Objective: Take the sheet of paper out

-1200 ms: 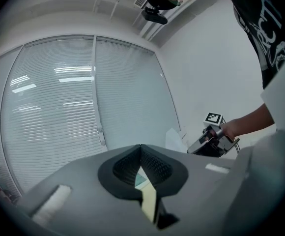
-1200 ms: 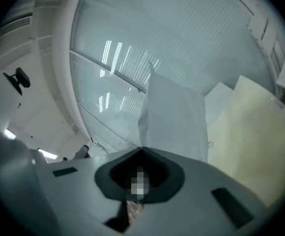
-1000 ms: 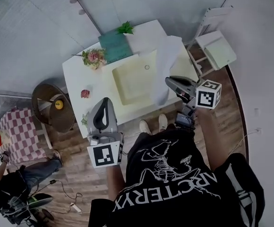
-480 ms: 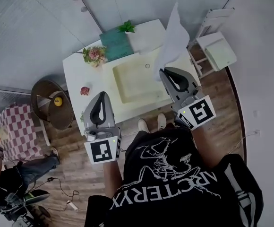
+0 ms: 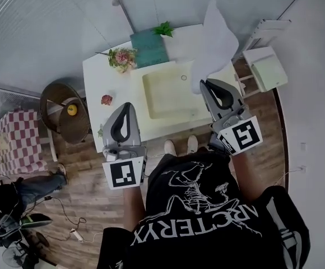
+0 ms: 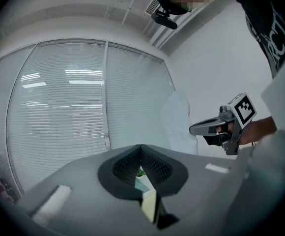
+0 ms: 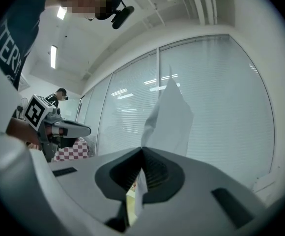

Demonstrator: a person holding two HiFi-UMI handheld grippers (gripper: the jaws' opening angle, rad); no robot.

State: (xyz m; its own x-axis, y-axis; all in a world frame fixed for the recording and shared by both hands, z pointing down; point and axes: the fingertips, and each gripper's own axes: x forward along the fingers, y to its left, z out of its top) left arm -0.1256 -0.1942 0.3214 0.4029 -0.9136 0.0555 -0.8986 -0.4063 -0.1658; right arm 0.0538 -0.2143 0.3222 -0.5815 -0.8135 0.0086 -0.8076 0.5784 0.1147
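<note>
- Right gripper (image 5: 207, 84): clamped shut on the sheet of paper (image 5: 218, 41), pinching it at its lower edge, with a sliver of paper showing behind the pads.
- Sheet of paper: up in the air over the right end of the white table (image 5: 98, 80), standing up from the jaws, beside the pale yellow tray (image 5: 168, 97) and apparently clear of it.
- Left gripper (image 5: 126, 108): closed on nothing, near the table's front edge, well apart from the sheet.
- Likely handling: very light, thin and limp. Bowing and curling above the pinch, so prone to flopping, swinging and catching air on any quick move.
- Fragile too: easily creased or torn at a single pinch point if tugged or snagged.
- Best hold: flat across an edge, pads well onto the paper rather than at the very corner. Slow, steady carrying, with a second grip on the far edge if flatness matters.
</note>
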